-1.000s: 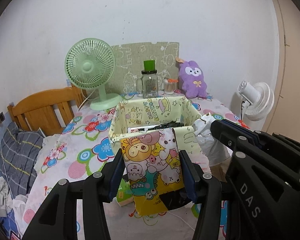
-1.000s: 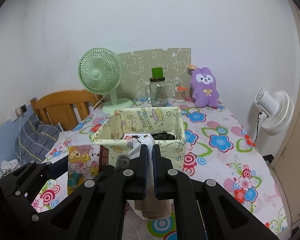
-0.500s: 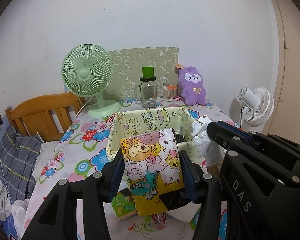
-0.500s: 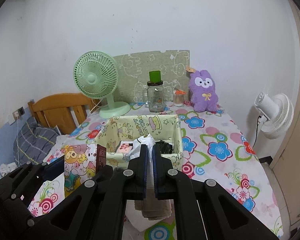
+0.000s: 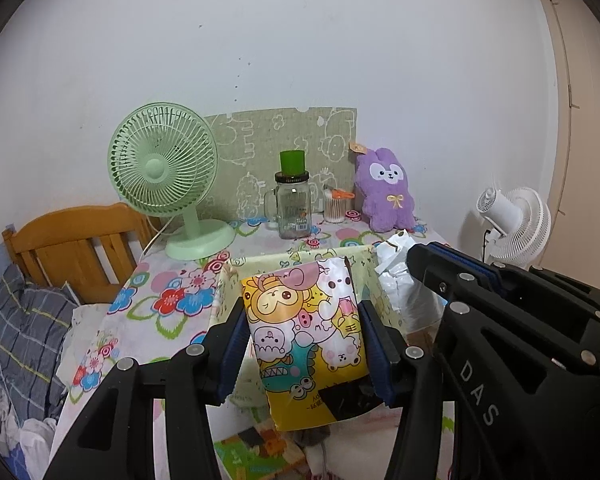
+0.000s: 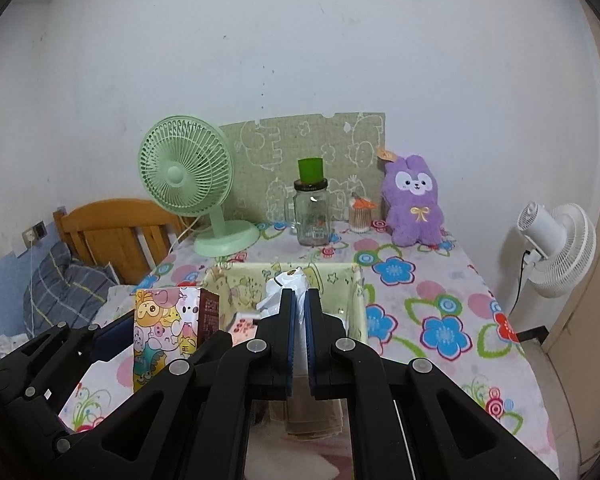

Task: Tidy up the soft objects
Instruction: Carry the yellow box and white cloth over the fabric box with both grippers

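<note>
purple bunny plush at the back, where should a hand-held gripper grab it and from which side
Probably take the purple bunny plush across its body, below the face and near the yellow bow, coming in from the front over the floral tablecloth. It sits upright facing forward with its back to the wall, and the cotton swab jar crowds its left side, so its open front is easiest.

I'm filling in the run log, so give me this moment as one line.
left gripper: shut on cartoon pack | right gripper: shut on white plastic bag | both held above fabric bin | nothing released yet
</note>
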